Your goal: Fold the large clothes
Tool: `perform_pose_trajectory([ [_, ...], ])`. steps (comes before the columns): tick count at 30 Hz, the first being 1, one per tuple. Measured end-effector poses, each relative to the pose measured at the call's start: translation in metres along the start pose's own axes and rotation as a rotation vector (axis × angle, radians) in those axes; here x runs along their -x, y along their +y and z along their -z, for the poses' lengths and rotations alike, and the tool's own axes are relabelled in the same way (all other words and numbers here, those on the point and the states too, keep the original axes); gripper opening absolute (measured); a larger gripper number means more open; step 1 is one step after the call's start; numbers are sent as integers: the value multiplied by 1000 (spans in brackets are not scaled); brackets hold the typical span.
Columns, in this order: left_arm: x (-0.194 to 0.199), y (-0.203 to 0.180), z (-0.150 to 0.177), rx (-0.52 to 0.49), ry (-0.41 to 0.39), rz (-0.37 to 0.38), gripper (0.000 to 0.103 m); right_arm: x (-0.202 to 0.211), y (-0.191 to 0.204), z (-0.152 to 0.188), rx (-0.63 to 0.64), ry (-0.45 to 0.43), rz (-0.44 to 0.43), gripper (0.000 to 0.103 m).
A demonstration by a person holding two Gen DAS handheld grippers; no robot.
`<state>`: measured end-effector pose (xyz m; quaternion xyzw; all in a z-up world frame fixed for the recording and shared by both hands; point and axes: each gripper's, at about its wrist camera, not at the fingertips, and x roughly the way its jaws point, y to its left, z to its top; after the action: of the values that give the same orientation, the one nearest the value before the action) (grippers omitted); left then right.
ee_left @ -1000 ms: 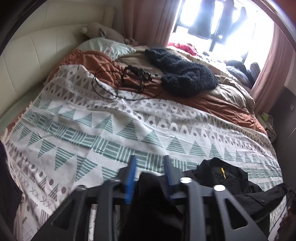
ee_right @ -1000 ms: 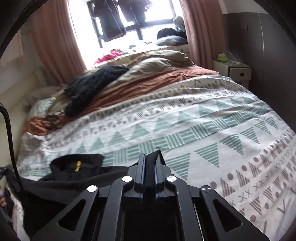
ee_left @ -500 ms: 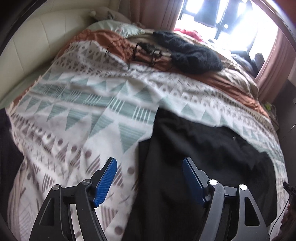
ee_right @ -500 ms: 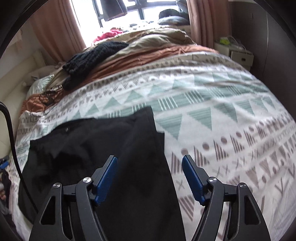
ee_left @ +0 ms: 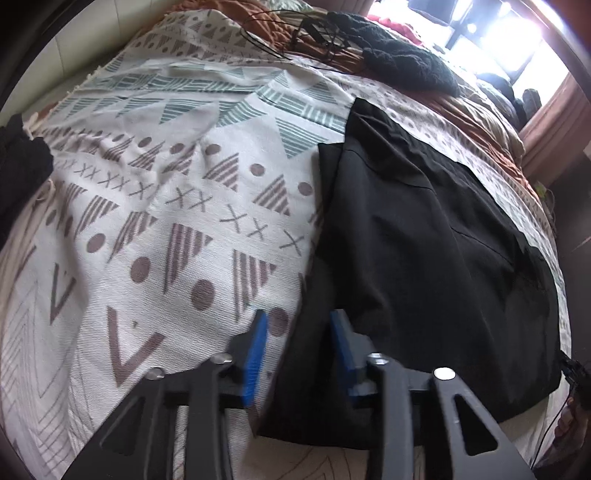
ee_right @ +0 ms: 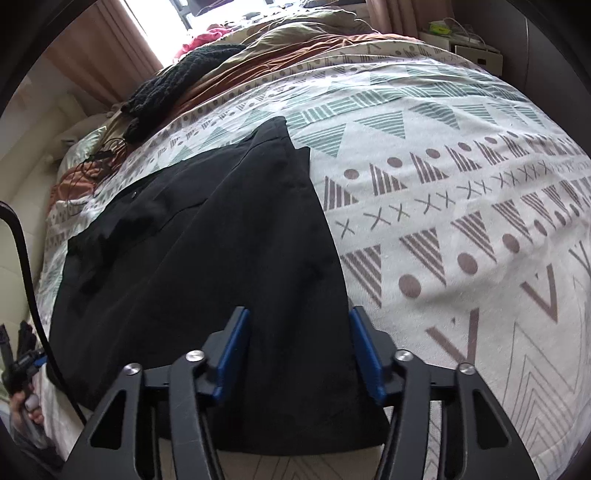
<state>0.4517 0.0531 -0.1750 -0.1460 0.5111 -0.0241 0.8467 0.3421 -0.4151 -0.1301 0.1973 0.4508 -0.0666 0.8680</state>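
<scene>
A patterned bedspread [ee_left: 155, 236] of triangles, dots and crosses covers the near bed. Farther off lie a rust blanket [ee_right: 280, 62], a dark knit [ee_left: 402, 66] and tangled cables [ee_left: 295, 33]. Curtains [ee_right: 99, 55] flank the bright window.

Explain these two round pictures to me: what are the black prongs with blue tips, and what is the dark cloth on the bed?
There is no robot here. A person holds a hand tool in each hand, and each tool has two black fingers with blue pads and a wide-angle camera looking along them. One picture comes from the left gripper, the other from the right gripper.

Both look down on a patterned bedspread where a black garment lies spread flat, ready for folding. Each gripper is over a near corner of it, and the jaws of both are closing with the cloth's edge between them, not yet pinched. Farther back lie a dark knitted garment and some cables.
</scene>
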Motion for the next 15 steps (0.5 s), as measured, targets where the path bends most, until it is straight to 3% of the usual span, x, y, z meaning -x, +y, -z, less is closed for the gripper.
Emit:
perform_pose_trajectory([
  [1, 0, -2, -1, -2, 2, 6, 9, -1, 0, 1, -2, 2, -1, 33],
  [2, 0, -5, -2, -4, -4, -13, 6, -2, 0, 1, -4, 4, -9, 25],
  [3, 0, -6, -3, -6, -11, -21, 1, -4, 1, 0, -4, 5, -32, 11],
  [4, 1, -7, -6, -2, -18, -21, 1, -5, 2, -1, -1, 2, -46, 7],
  [9, 0, -2, -16, 46, -44, -4, 0, -5, 8, -12, 6, -50, -31, 3],
  [15, -11, -2, -22, 47, -11, -13, 0, -15, 7, -22, -35, -53, -23, 3],
])
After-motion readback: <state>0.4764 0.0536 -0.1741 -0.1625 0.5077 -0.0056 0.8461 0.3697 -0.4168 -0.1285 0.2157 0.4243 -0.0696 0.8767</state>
